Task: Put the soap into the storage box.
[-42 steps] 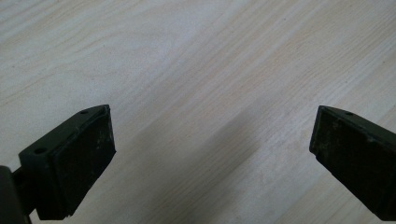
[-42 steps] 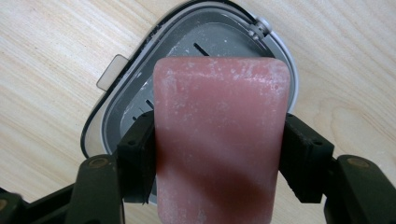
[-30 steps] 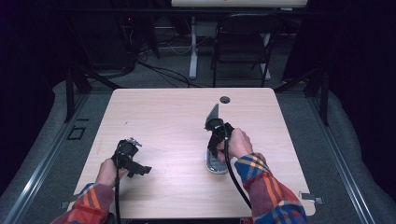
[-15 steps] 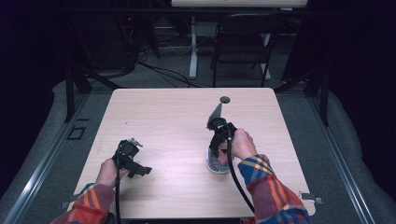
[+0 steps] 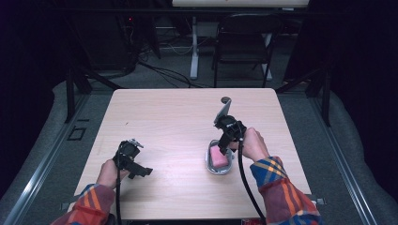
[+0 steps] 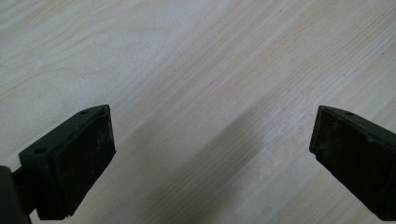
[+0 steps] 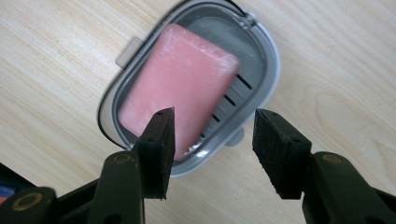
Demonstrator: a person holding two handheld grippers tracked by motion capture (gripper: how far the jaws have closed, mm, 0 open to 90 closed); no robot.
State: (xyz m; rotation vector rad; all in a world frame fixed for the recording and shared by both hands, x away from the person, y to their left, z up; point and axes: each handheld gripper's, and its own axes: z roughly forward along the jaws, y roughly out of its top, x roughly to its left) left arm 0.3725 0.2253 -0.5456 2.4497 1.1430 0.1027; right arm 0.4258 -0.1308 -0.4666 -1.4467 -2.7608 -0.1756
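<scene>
A pink bar of soap [image 7: 175, 95] lies in a grey soap dish [image 7: 268, 70] on the wooden table; the high view shows the soap [image 5: 218, 156] in the dish [image 5: 209, 165] right of centre. My right gripper [image 7: 214, 140] hovers just above the dish, open, with nothing between its jaws; from above the right gripper [image 5: 224, 143] sits at the dish's far edge. My left gripper [image 5: 136, 168] rests low near the table's front left, and in its own view the left gripper [image 6: 212, 154] is wide open over bare wood.
A small dark round object [image 5: 226, 100] lies near the table's far edge. A dark chair [image 5: 244, 44] and a desk leg [image 5: 194, 47] stand beyond the table [image 5: 164, 117]. Dark drapes close off both sides.
The right hand has pulled back slightly towards the front, baring the pink soap in the dish. The left gripper has stayed where it was.
</scene>
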